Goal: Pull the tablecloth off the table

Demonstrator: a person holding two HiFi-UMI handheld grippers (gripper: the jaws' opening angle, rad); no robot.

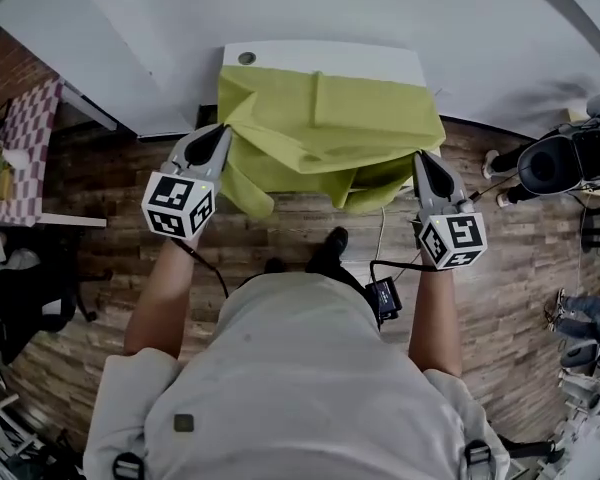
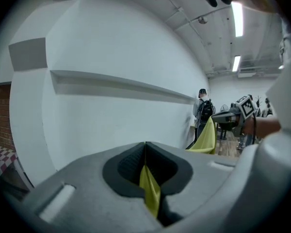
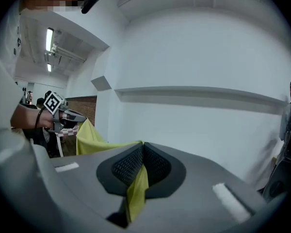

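Shirt (image 1: 310, 368) and both forearms sit closest in head view, w/ a small black box (image 1: 384, 294) and its cable hanging at my waist. Just past them, left gripper (image 1: 221, 131) and right gripper (image 1: 423, 158) are each clamped tight on a near corner of the green tablecloth (image 1: 325, 128). Each gripper view shows only a thin fold of fabric nipped between the closed jaws. The cloth lies bunched on the white table (image 1: 320, 56). A far strip of the top is already bare, and the near edge sags between the grippers toward my shoes (image 1: 330, 240).

Risks as I read them:
- The bite is small, so a sharp tug could pop a corner out, and one-sided tension would then drag the cloth askew round a table corner.
- Slack hangs near my shoes. If I step back onto it, the fabric prob gets yanked from the jaws.
- The cable at my waist could tangle w/ the hanging cloth.
- Round port (image 1: 247, 58) at the far left of the top: can't tell if it's raised. If it is, the hem may catch there.

Office chair (image 1: 560, 163) on the right is well apart, no issue.
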